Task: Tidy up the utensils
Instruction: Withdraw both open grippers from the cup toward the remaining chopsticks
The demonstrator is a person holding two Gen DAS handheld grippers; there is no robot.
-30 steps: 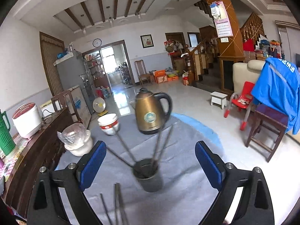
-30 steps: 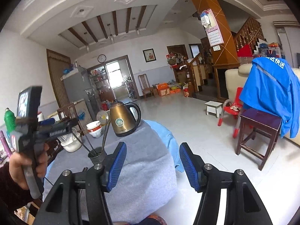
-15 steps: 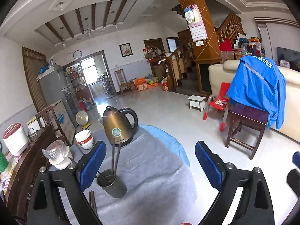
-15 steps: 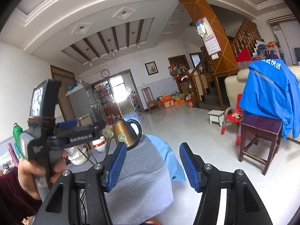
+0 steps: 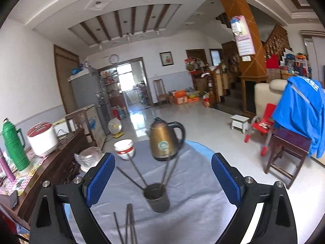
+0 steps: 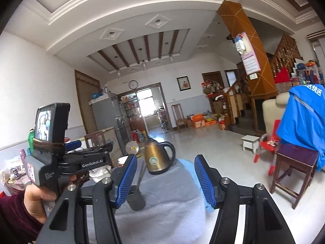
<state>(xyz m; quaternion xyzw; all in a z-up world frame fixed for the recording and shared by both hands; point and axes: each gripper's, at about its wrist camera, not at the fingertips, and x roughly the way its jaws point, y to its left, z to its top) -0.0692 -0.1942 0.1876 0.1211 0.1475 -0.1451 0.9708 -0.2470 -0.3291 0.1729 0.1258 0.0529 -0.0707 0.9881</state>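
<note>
A round bench (image 5: 195,185) covered with a grey cloth is seen in both wrist views, with a blue cover showing at its far edge. At the far side of it a brass-coloured kettle (image 5: 165,142) with a black handle is stood; a round label is carried on its body, but the writing cannot be read. Beside the kettle a white bowl (image 5: 124,149) with red print is placed, its print too small to read. Nearer the middle a dark cup (image 5: 156,197) is stood upright, and several thin metal sticks (image 5: 140,175) are leaned in it, fanned outward. More sticks (image 5: 128,223) are laid flat on the cloth just in front of the cup.

The left hand-held gripper (image 5: 161,181) is held released, nothing between its blue pads (image 5: 100,178). "GenRobot.AI" is read on its body in the right wrist view, where it is gripped by a hand (image 6: 36,199). The right hand-held gripper (image 6: 164,180) is likewise spread apart and empty.
</note>
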